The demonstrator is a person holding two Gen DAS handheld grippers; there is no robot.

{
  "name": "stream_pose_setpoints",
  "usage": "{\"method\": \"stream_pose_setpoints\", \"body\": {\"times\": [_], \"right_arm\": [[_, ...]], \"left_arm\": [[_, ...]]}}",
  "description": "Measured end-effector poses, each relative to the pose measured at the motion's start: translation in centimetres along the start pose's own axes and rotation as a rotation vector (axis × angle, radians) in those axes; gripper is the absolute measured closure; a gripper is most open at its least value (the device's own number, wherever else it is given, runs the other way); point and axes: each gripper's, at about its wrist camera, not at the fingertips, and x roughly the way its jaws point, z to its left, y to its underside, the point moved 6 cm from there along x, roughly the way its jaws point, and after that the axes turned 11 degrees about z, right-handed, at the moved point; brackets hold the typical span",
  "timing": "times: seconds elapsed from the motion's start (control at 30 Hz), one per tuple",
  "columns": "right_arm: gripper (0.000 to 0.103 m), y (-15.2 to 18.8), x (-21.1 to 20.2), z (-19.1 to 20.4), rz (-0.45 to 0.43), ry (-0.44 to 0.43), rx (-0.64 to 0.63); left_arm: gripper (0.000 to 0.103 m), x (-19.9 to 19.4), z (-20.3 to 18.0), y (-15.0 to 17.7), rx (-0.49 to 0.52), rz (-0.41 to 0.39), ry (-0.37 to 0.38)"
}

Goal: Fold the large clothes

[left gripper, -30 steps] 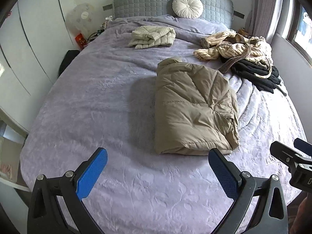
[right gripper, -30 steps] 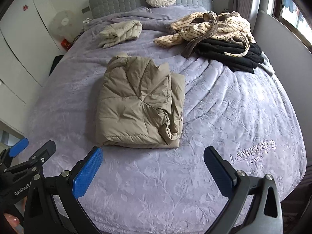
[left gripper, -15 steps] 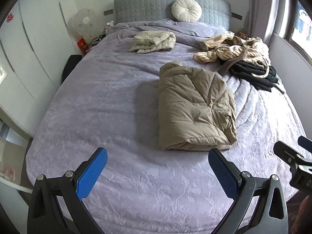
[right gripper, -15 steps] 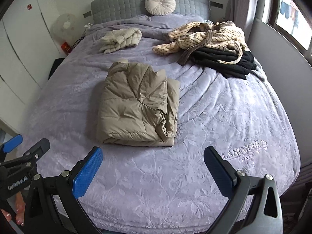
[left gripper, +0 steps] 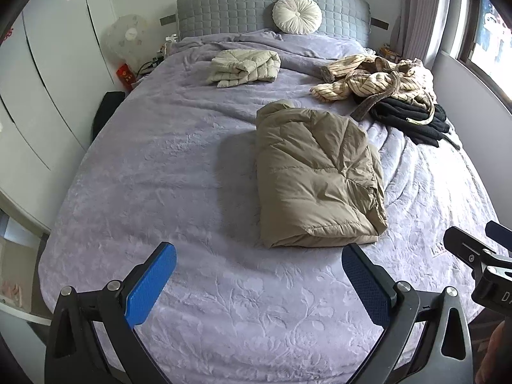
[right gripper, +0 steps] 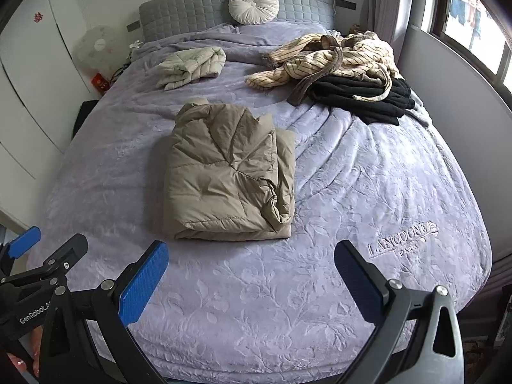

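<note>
Round white cushion (left gripper: 297, 15) against grey headboard (left gripper: 224, 9); perhaps a fan (left gripper: 124, 36) beside wardrobe (left gripper: 48, 73).

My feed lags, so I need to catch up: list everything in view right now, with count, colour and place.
tan jacket: 1, tan, folded, mid-bed
cream jacket: 1, cream, folded, far left of bed
striped garment: 1, cream with dark stripes, heaped far right
black clothes: 1 pile, black, under the striped garment
cushion: 1, white, round, against headboard
headboard: 1, grey, quilted, far end
bedspread: 1, lilac, covers bed
fan: 1, white, left of headboard
red box: 1, below fan
wardrobe: white, left wall
window: 1, right wall
left gripper: blue pads, open, holds nothing
right gripper: blue pads, open, holds nothing
</note>
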Motion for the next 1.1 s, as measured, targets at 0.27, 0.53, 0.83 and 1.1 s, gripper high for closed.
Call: {"method": "stream_pose_setpoints", "body": {"times": [0.27, 0.53, 0.83, 1.1], "right_arm": [[0.000, -0.14, -0.02, -0.22, 0.002, 0.002, 0.003], [0.000, -0.13, -0.02, -0.18, 0.002, 0.003, 0.003], [0.000, -0.24, -0.07, -0.40, 0.001, 0.005, 0.004], [0.000, -0.21, -0.07, -0.37, 0.000, 0.007, 0.005]], "left_arm": [[0.000, 0.05, 0.14, -0.19, 0.004, -0.002, 0.000], [0.000, 0.36, 0.01, 0.05, -0.014, 0.005, -0.006], [0.000, 0.37, -0.05, 0.02, -0.015, 0.006, -0.008], [0.000, 0.31, -0.20, -0.01, -0.016, 0.005, -0.007]]}}
